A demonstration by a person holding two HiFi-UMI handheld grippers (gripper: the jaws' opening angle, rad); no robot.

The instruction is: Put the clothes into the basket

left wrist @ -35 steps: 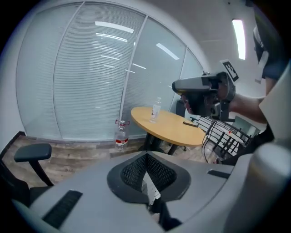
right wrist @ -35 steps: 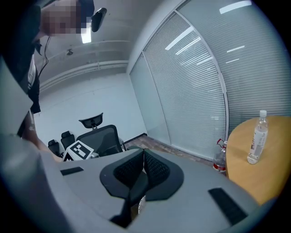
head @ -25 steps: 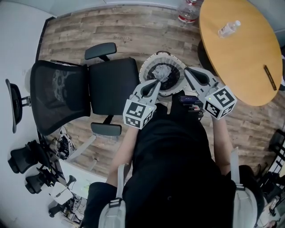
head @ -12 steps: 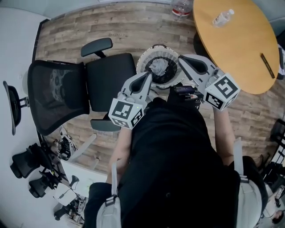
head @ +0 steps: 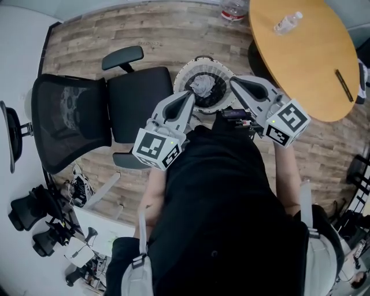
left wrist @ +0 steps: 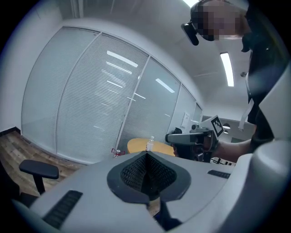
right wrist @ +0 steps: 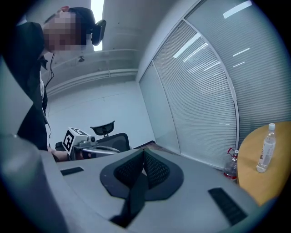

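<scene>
A round white basket [head: 184, 81] stands on the wooden floor in front of me, with a grey bundle of clothes [head: 202, 87] lying inside it. My left gripper [head: 189, 94] is held above the basket's near left rim; its jaws are shut with nothing between them [left wrist: 146, 154]. My right gripper [head: 233, 81] is over the basket's near right rim, also shut and empty [right wrist: 144, 151]. Both point nearly level, out over the basket. Each gripper view shows the other gripper and the room, not the basket.
A black office chair [head: 136, 101] stands just left of the basket. A round wooden table [head: 300, 55] with a water bottle [head: 287, 22] is at the right. Another bottle [head: 234, 8] stands on the floor beyond. Camera gear [head: 34, 219] lies at lower left.
Both grippers have risen away from the basket and look larger in the head view. The clothes stay in the basket. The jaws have stayed shut.
</scene>
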